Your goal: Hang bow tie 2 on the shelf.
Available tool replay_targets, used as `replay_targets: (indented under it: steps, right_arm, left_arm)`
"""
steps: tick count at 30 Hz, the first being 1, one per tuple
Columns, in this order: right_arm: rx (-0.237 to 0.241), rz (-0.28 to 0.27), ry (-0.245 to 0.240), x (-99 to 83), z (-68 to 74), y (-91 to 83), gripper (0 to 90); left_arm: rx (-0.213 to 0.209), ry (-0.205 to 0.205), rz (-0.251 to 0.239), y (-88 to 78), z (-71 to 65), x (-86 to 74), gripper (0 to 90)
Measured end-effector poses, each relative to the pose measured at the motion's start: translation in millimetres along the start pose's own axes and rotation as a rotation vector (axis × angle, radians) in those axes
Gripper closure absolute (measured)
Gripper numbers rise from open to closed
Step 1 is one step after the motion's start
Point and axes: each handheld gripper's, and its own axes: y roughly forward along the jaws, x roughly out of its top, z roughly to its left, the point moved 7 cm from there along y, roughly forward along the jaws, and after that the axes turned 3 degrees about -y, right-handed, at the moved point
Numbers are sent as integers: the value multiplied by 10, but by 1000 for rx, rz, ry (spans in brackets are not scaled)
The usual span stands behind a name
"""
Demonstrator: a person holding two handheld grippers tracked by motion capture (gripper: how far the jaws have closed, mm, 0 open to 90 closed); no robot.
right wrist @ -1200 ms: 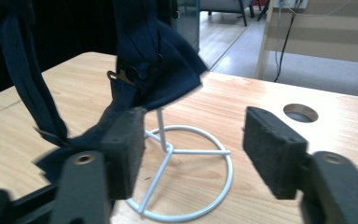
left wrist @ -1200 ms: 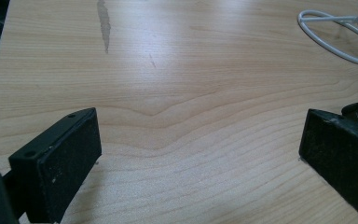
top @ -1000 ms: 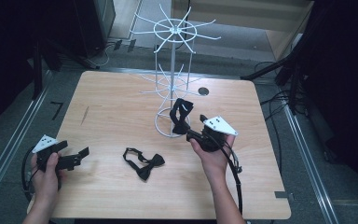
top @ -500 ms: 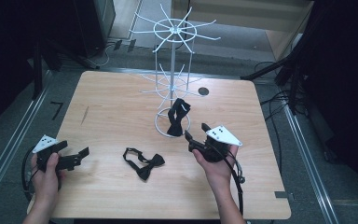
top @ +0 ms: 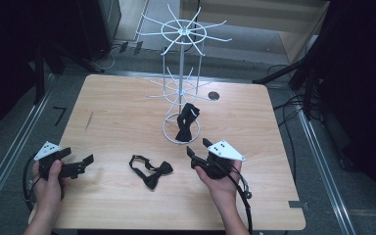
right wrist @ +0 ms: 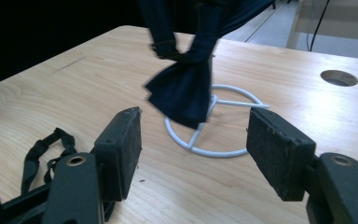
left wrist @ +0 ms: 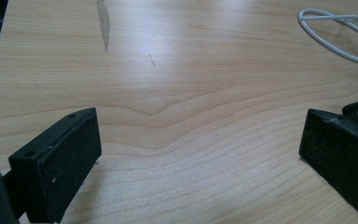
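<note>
Right claw [top: 196,149], jaws just narrowing and empty, should probably drop squarely over the loose bow tie [top: 152,170] at lower centre; left claw [top: 89,159] sits wide, empty.

The right gripper [top: 196,147] drew back from the hung bow tie [top: 186,122], empty fingers closing.

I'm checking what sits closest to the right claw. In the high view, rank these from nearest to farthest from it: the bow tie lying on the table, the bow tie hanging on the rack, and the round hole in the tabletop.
From the right claw:
1. Hanging bow tie, just beyond it on the rack.
2. Lying bow tie, to its left on the table.
3. Round hole, far side, behind the rack.
</note>
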Motion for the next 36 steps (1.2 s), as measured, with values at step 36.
replay_targets:
  steps: [36]
  right_arm:
    - [139,103,-97,-277,706,374,402]
  left_arm:
    - [0,2,3,4,-4,-2,0]
